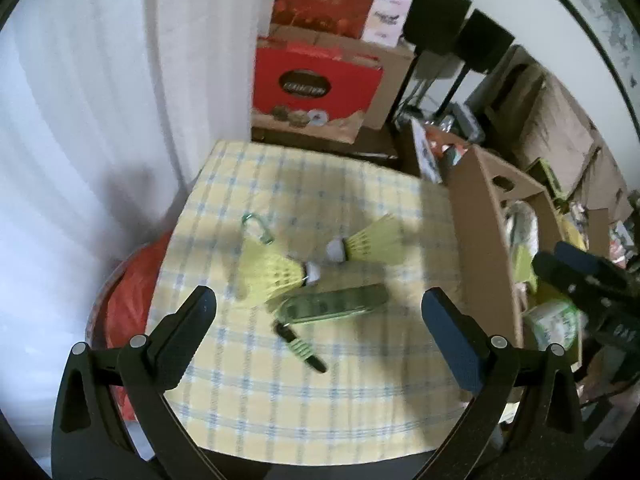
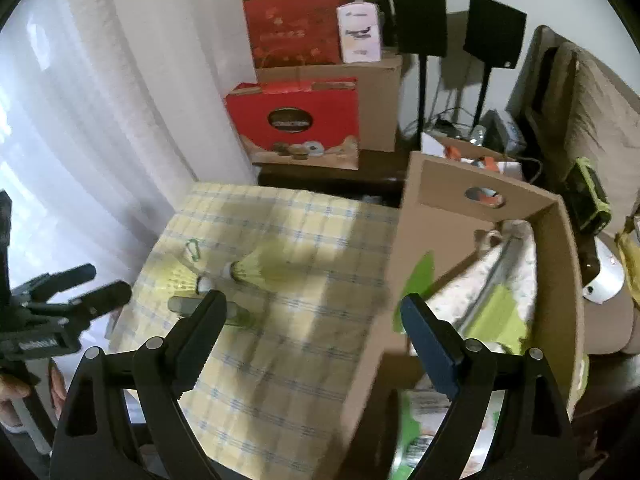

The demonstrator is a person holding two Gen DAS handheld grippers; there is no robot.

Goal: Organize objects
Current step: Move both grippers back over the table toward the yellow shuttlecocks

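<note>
Both grippers, left and right, hang wide and empty; two shuttlecocks, case and clip at frame centre await the box.

Two shuttlecocks lie on the table, seemingly touching; cardboard box right.

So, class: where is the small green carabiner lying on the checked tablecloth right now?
In the left wrist view the green carabiner lies left of centre on the checked tablecloth, at the skirt edge of the left yellow shuttlecock, towards the white curtain.
</note>
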